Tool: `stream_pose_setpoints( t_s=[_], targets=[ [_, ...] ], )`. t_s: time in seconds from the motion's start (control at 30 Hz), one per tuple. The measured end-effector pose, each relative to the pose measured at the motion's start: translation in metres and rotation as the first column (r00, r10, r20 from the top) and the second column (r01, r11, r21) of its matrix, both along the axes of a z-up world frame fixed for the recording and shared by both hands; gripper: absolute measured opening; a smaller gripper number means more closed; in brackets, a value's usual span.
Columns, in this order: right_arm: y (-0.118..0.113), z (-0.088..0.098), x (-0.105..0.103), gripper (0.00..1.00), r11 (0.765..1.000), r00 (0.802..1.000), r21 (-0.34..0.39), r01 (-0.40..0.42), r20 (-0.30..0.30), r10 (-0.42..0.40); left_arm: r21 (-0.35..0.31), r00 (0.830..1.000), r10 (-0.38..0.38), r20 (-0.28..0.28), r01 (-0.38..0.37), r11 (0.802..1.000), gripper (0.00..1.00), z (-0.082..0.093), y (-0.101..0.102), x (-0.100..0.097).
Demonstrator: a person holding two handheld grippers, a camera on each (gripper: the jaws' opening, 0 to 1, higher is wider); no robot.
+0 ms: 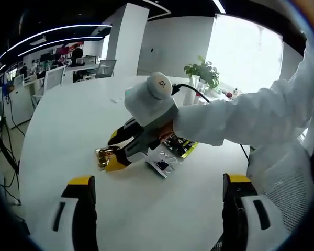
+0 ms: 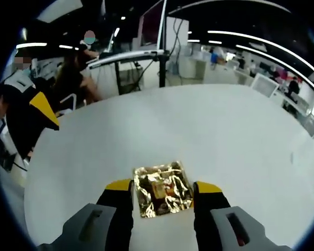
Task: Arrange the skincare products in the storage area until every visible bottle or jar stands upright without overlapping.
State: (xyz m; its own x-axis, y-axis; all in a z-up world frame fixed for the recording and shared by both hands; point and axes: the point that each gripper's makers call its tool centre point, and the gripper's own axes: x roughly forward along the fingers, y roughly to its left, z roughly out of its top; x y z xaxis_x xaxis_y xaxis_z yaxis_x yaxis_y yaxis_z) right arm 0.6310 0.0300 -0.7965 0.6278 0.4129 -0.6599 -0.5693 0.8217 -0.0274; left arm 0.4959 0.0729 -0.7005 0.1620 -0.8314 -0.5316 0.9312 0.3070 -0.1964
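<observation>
while the right gripper [image 2: 162, 194] is closing its yellow-tipped jaws around the crinkled gold foil packet [image 2: 162, 189] lying on the white counter [image 2: 199, 125], just beside clear sachets [image 1: 170, 154], and the left gripper [image 1: 159, 191] is hovering wide open, squeezing gently seems wise.

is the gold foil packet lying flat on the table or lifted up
Lying flat on the white table. The gold foil packet rests between the right gripper's jaws, one either side; whether they pinch it, cannot tell.
</observation>
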Motion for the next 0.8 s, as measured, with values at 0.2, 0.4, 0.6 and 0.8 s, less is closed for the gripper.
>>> stream_pose_setpoints(
  t_s=[0.2,0.4,0.6,0.8],
  targets=[
    [0.003,0.002,-0.01,0.33,1.0,1.0,-0.01,-0.005,-0.002,0.005,-0.002,1.0,0.0,-0.006,0.0,1.0,0.95,-0.002,-0.001,0.0],
    [0.004,0.005,-0.018,0.3,1.0,1.0,-0.019,-0.01,0.006,0.01,-0.025,0.998,0.04,-0.046,-0.041,0.999,0.9,-0.005,0.002,0.009],
    [0.003,0.006,-0.019,0.3,1.0,1.0,0.003,0.012,0.006,-0.012,-0.019,0.996,0.079,-0.044,-0.08,0.997,0.84,-0.011,0.004,0.022],
    [-0.001,0.007,-0.021,0.3,0.999,0.999,0.036,0.039,-0.006,-0.038,-0.013,0.988,0.142,-0.065,-0.143,0.99,0.65,-0.021,0.004,0.04]
  ],
)
